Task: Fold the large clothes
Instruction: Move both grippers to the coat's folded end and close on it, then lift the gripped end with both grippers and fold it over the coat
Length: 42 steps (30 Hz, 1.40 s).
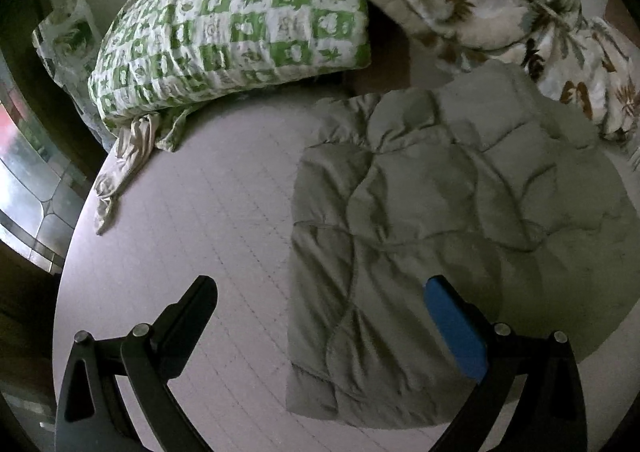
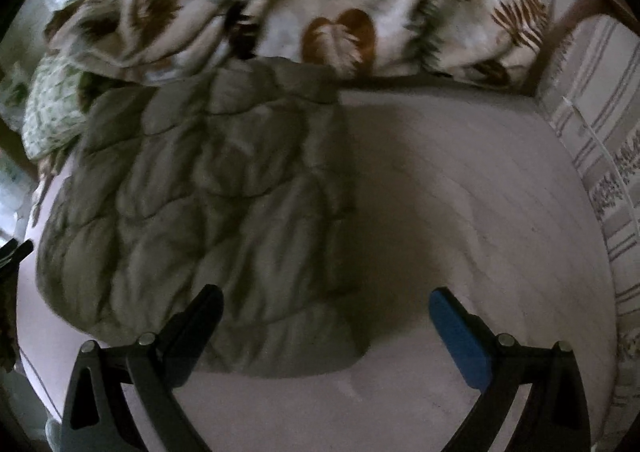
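Both hand-held grippers, left & right, jaws apart, empty; folded quilted jacket on bed, 12 o'clock.

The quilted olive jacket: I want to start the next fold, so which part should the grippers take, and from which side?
Probably the near hem of the quilted olive jacket, at its two near corners. It lies flat on the mattress with that edge free and closest to both open grippers: left gripper at the corner beside bare mattress, right gripper at the other. Come in low from the near side.
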Motion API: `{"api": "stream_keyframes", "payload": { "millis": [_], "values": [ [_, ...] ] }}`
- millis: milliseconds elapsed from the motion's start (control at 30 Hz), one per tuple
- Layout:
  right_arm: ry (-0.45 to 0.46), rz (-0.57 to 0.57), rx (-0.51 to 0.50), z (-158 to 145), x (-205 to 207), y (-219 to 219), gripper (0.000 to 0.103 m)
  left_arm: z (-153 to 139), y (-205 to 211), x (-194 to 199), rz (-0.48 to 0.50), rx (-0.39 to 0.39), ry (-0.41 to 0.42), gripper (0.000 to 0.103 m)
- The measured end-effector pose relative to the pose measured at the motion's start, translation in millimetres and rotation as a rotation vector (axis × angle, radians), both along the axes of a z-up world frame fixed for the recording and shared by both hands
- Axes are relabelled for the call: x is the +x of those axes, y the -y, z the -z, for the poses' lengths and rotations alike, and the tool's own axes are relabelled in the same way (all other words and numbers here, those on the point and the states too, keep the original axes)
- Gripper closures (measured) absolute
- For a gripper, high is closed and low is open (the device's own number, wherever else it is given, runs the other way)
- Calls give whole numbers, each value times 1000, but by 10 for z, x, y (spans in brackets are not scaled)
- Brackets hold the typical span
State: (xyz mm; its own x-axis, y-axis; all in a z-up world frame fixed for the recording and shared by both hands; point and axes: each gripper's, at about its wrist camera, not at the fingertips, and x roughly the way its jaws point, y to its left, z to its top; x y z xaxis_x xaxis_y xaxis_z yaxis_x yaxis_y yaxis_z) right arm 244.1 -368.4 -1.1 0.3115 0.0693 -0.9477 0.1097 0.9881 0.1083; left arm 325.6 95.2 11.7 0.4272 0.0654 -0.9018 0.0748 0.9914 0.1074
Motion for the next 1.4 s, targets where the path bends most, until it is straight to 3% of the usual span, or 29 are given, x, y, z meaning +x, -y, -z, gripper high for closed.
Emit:
{"api": "stream_keyframes", "payload": {
  "millis": [233, 400, 667, 967, 1100, 1200, 1233, 1267, 1400],
  "values": [
    [-33, 47, 70, 244, 174, 72, 0, 240, 102, 152, 25, 3, -37, 0],
    [-74, 3, 74, 456, 322, -96, 0, 399, 147, 236, 51, 19, -65, 0],
    [-148, 7, 107, 775, 512, -140, 0, 720, 3, 399, 66, -113, -205, 0],
    [-194, 24, 222, 1089, 582, -40, 0, 952, -87, 469, 59, -228, -271, 0],
    [-207, 27, 267, 1215, 625, 13, 0, 1019, -77, 507, 59, -257, -308, 0],
    [-202, 12, 247, 1227, 657, 12, 2, 1040, -14, 546, 72, -246, -326, 0],
    [-197, 1, 254, 1214, 646, -11, 10, 1041, 6, 554, 76, -249, -327, 2],
    [-184, -9, 305, 1183, 644, -29, 29, 1026, 53, 559, 81, -264, -324, 10],
    [-154, -48, 267, 1055, 639, -180, 44, 909, 190, 504, 118, -248, -297, 33]
  ]
}}
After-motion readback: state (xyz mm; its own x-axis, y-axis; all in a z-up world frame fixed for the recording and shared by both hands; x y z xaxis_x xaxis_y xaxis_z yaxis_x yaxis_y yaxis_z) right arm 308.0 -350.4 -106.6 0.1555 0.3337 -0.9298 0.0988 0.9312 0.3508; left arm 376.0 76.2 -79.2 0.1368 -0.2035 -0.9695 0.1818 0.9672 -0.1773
